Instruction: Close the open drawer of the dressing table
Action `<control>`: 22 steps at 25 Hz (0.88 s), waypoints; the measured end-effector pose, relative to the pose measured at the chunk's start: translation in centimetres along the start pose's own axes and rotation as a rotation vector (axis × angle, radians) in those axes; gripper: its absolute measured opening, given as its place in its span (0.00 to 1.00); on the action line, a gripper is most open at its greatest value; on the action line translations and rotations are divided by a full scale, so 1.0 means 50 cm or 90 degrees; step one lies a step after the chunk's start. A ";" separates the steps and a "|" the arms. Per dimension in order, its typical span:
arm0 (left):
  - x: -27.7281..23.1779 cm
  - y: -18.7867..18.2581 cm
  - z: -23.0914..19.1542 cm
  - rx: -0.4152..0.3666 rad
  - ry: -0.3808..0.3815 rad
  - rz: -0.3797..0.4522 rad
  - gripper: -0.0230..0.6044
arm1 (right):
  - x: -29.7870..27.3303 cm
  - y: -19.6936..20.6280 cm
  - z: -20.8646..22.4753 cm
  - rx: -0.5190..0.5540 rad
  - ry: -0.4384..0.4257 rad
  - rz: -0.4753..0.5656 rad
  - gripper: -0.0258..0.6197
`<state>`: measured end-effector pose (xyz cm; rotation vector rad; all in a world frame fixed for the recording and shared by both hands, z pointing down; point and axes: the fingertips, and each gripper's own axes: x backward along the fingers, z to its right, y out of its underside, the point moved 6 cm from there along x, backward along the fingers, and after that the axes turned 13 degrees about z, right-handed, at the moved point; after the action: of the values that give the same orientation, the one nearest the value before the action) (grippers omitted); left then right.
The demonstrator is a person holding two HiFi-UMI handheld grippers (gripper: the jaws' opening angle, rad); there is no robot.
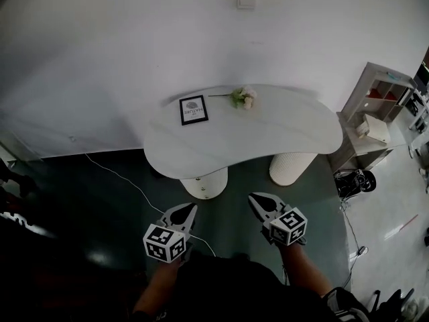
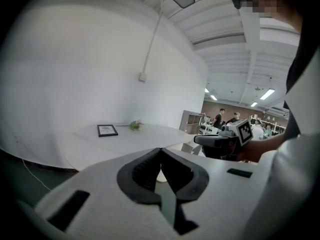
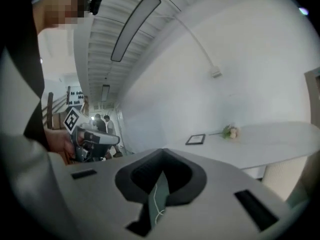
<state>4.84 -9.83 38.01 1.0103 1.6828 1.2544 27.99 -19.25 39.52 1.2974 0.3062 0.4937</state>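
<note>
The white dressing table [image 1: 268, 136] with a curved top stands against the wall on two round ribbed legs [image 1: 206, 182]. No open drawer shows from here, because the top hides what lies under it. My left gripper [image 1: 188, 208] and right gripper [image 1: 255, 198] hover side by side over the dark floor, short of the table's front edge. Both are shut and hold nothing. The left gripper view has its jaws [image 2: 160, 151] closed tip to tip, with the table [image 2: 130, 141] beyond. In the right gripper view the gripper [image 3: 162, 153] is closed too, and the table [image 3: 270, 141] lies to the right.
A black picture frame [image 1: 194, 109] and a small flower sprig [image 1: 242, 98] lie on the tabletop. A white cable [image 1: 127, 183] runs across the floor by the left leg. A white shelf unit [image 1: 375, 113] stands to the right, with black gear [image 1: 355, 182] on the floor beside it.
</note>
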 end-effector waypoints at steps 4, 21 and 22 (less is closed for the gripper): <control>-0.014 -0.052 -0.032 -0.047 0.018 0.015 0.04 | 0.016 -0.084 0.033 0.019 0.060 0.059 0.05; 0.004 -0.212 -0.182 -0.138 -0.009 0.117 0.04 | -0.005 -0.248 -0.053 0.174 0.066 0.133 0.04; 0.007 -0.210 -0.188 -0.131 -0.013 0.119 0.04 | -0.004 -0.245 -0.054 0.169 0.070 0.132 0.04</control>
<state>-5.35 -14.76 29.63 1.0682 1.4355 1.4999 28.66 -19.38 26.97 1.5720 0.3389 0.7204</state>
